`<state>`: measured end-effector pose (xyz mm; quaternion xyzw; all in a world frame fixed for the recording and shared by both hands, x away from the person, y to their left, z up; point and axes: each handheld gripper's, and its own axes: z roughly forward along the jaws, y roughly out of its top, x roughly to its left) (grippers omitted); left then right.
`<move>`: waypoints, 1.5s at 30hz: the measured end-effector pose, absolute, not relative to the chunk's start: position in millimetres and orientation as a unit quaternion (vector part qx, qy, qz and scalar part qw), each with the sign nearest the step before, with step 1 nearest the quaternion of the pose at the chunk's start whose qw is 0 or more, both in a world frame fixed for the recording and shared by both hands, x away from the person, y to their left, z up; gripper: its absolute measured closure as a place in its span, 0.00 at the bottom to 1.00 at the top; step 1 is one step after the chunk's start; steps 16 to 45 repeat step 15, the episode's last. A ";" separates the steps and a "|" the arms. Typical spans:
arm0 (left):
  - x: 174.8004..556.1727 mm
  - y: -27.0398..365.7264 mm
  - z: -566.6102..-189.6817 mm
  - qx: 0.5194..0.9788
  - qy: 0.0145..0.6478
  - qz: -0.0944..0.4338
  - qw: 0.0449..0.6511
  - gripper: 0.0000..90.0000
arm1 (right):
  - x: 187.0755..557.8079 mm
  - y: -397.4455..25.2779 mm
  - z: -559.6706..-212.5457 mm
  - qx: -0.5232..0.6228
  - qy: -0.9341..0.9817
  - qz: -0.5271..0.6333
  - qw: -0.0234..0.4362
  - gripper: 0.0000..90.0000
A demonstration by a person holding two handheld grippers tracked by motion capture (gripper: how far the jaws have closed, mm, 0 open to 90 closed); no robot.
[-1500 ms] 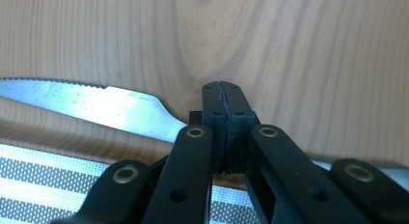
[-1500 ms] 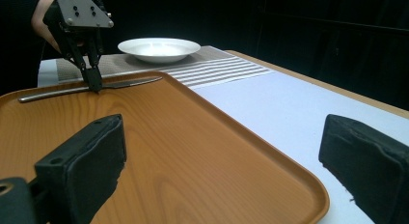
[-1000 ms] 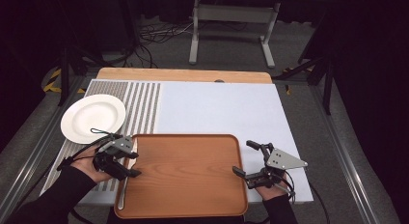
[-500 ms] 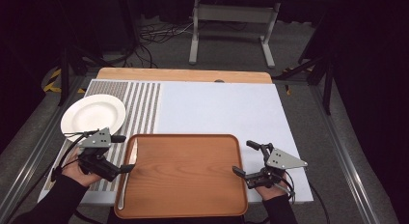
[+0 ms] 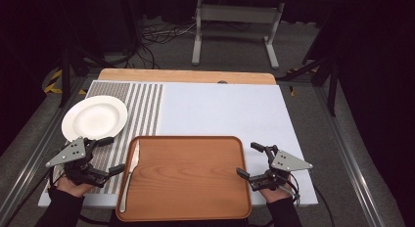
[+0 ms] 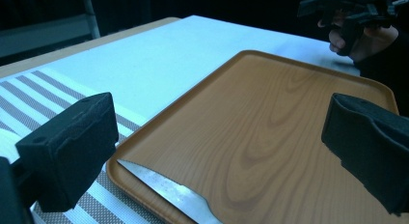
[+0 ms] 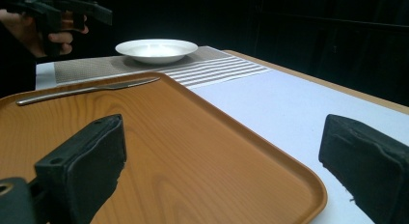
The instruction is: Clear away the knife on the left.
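A wooden tray (image 5: pixel 195 178) lies at the near middle of the table. A metal knife (image 5: pixel 129 173) rests along the tray's left edge, blade pointing away from me (image 6: pixel 169 192) (image 7: pixel 87 89). A white plate (image 5: pixel 95 118) sits on the striped mat at far left (image 7: pixel 155 49). My left gripper (image 5: pixel 111 155) is open just left of the tray with nothing between its fingers (image 6: pixel 67 147). At the tray's right edge my right gripper (image 5: pixel 248 160) is open and empty as well (image 7: pixel 222 166).
A grey striped placemat (image 5: pixel 142 109) covers the left part of the white table cover (image 5: pixel 225 109). A wooden table edge (image 5: pixel 186 76) runs along the back. Beyond it are a metal stand (image 5: pixel 235 14) and cables on the floor.
My left gripper moved left, off the tray's left edge, leaving the knife lying on the tray. The right gripper has stayed in place.
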<state>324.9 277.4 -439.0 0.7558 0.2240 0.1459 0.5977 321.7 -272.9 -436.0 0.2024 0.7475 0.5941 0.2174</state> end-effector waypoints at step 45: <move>319.0 288.8 -472.1 0.726 0.242 0.173 0.620 0.00 | 325.3 -275.3 -440.5 0.221 0.743 0.595 0.212 0.04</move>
